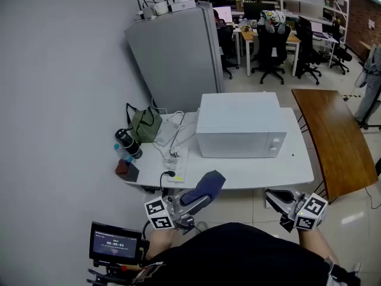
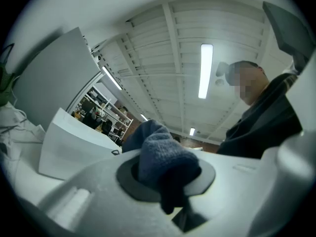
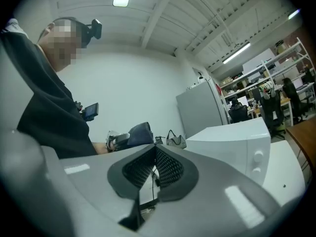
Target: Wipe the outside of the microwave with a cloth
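Note:
A white microwave point(image 1: 240, 126) stands on the white table point(image 1: 300, 170), its door and two knobs facing me; it also shows as the microwave point(image 2: 74, 144) and the microwave point(image 3: 236, 142). My left gripper point(image 1: 193, 205) is shut on a dark blue cloth point(image 1: 206, 186), held below the table's front edge. That bunched cloth point(image 2: 163, 159) fills the jaws in the left gripper view. My right gripper point(image 1: 278, 200) hangs off the table's front right; its ribbed pads point(image 3: 170, 169) meet with nothing between them.
A green bag point(image 1: 146, 124), a dark bottle point(image 1: 127, 143), cables and a power strip point(image 1: 177, 164) crowd the table's left end. A grey cabinet point(image 1: 175, 55) rises behind. A brown wooden table point(image 1: 334, 139) stands to the right. Office desks and chairs fill the back.

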Demonstrator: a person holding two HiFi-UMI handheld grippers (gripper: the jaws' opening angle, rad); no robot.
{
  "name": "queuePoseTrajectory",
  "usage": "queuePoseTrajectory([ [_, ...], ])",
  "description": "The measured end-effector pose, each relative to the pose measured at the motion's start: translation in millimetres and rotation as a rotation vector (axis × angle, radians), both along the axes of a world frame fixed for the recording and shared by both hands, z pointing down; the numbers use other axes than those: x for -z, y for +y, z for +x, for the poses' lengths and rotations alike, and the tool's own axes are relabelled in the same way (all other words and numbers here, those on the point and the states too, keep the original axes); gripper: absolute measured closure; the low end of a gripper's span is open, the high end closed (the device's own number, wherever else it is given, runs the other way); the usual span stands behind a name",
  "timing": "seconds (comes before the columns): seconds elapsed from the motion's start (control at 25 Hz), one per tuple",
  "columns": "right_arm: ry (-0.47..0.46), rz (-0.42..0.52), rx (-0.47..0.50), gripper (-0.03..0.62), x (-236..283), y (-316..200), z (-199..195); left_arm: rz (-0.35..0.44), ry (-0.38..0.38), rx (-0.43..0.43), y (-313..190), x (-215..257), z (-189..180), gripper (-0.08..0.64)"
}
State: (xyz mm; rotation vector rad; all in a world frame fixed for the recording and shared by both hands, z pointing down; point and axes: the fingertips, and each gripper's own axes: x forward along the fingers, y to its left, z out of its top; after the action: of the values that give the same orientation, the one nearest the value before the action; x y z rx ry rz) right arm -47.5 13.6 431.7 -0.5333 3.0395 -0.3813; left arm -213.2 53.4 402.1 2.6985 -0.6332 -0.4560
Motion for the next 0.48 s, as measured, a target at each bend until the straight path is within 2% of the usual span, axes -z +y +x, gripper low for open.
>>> queuePoseTrajectory([
  [0.12, 0.002, 0.011, -0.019, 0.588, 13.3, -37.2, -48.0, 0.041, -0.001, -0.003, -39.5, 6.4, -49.3, 0.502],
  [0.28, 0.028, 0.012, -0.043, 0.588, 27.3, -71.3, -110.2, 0.039, -0.066, -0.037, -92.6, 7.9, -106.5, 0.502],
  [0.48, 0.069, 0.01, -0.09, 0.588, 26.2, -111.8, -140.2, 0.036, -0.088, -0.063, -169.3, 4.5, -141.5, 0.502],
])
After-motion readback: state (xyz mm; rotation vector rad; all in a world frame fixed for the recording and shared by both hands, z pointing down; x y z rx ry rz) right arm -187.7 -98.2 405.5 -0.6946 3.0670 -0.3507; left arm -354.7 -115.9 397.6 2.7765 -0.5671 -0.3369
